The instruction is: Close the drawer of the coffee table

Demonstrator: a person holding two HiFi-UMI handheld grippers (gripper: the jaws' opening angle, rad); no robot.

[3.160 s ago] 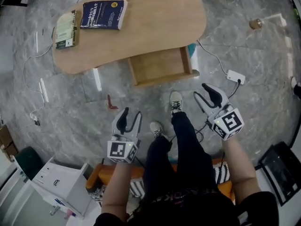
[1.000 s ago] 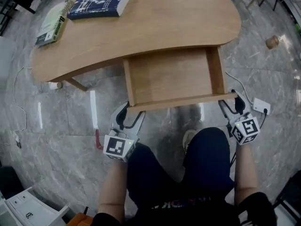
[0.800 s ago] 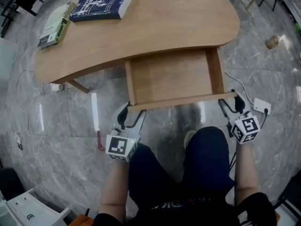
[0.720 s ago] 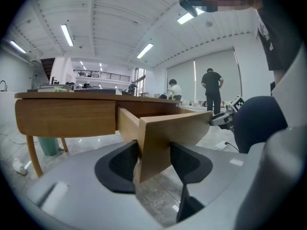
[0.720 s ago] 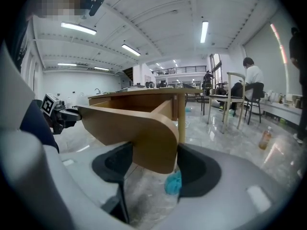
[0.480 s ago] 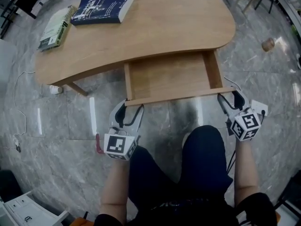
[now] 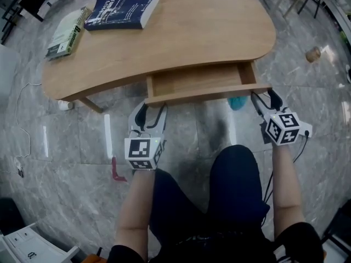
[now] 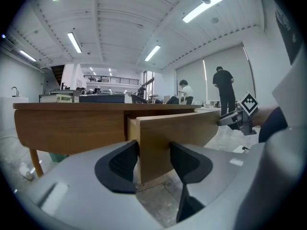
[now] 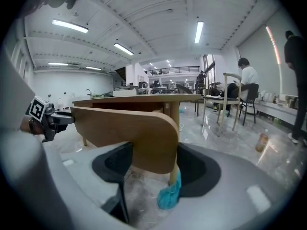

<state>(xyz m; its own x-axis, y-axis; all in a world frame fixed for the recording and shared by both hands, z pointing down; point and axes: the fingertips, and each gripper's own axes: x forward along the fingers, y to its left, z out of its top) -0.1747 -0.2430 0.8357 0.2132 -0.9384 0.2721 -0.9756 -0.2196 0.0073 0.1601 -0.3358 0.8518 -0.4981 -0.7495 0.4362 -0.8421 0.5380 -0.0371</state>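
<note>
Straddling the two ends of the drawer point(image 7: 197, 83) front, both grippers stand with jaws spread and clamp nothing. The left gripper point(image 7: 152, 110) has the panel's square corner just ahead of its tips, and the right gripper point(image 7: 265, 98) has the rounded one. The drawer juts partly out of the coffee table point(image 7: 208, 23). Beyond the left gripper lie a dark blue book point(image 7: 122, 8) and a green-and-white book point(image 7: 66, 32); their cover print is too small to read. A teal bundle point(image 7: 237, 102) sits just beside the right gripper.
</note>
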